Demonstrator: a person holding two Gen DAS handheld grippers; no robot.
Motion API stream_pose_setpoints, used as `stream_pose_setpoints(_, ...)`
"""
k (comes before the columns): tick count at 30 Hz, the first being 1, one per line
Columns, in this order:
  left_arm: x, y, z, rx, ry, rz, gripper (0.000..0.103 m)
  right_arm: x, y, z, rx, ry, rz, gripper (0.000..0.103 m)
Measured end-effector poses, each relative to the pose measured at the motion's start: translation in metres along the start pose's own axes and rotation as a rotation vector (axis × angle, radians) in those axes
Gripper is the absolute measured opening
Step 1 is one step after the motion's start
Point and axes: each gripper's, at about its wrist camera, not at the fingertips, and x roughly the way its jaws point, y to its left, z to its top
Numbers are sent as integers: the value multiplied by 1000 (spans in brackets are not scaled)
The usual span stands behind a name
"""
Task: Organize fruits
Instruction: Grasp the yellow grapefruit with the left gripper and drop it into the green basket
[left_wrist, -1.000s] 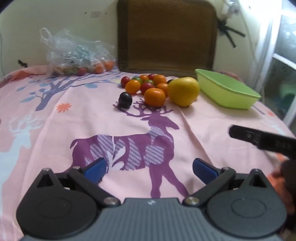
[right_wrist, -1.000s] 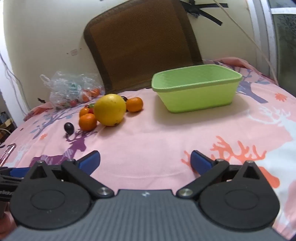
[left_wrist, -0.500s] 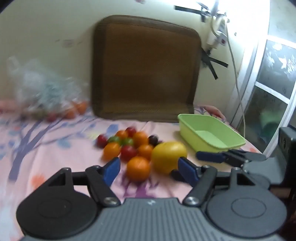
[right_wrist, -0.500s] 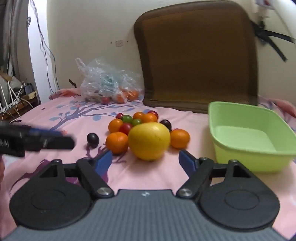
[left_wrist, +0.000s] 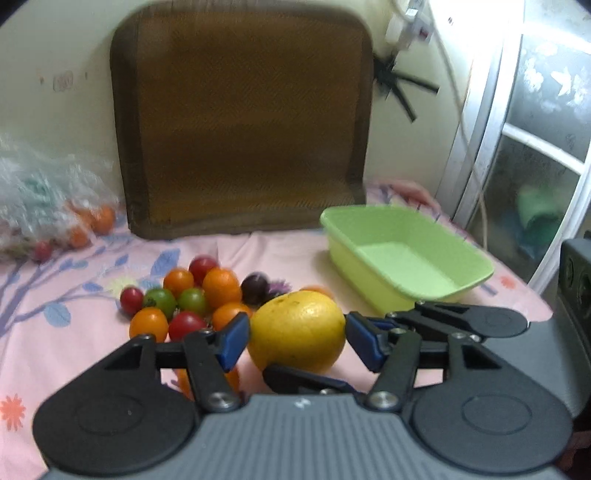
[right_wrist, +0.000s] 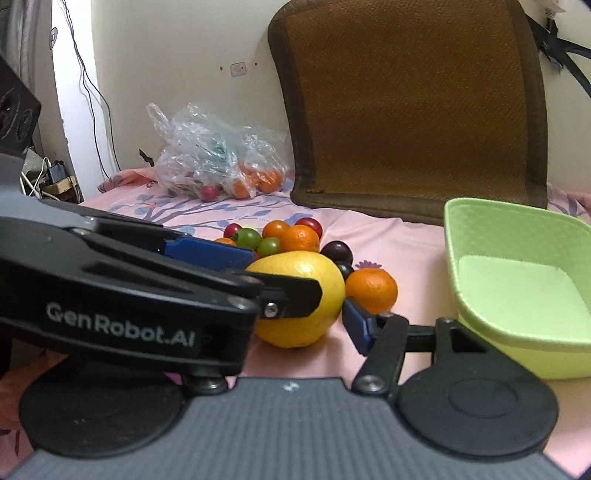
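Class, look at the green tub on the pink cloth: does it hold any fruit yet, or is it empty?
Empty. The green tub shows a bare floor in both views; the yellow fruit and small fruits lie outside on the cloth.

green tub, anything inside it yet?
Nothing visible inside the green tub: the floor shows bare in both wrist views. In the right wrist view its near wall hides the front strip of floor. The fruit, including the big yellow fruit, sits outside.

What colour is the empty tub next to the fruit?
Light green tub, clearest in the right wrist view.
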Motion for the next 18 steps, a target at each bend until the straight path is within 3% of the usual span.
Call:
stream_pose_setpoints(3,-15,-23,15,54,-97,-16,57,-16,-3,7,10,-43,7,64)
stream_pose_setpoints(6,-10,-46,34,69,-141,-70,57,-43,-6,17,-9,-152,-40,64)
stream_pose_setpoints(11,41,-82,52,78,-107,-157,59,-67,-37,21,-30,-247,-204,64)
stream_pose_setpoints(14,72,-93,55,34,-52,-171,59,-62,-65,19,6,-233,-296,64)
stream_pose_setpoints(18,102,-92,50,-39,18,-182,57,-48,-93,14,71,-170,-337,64)
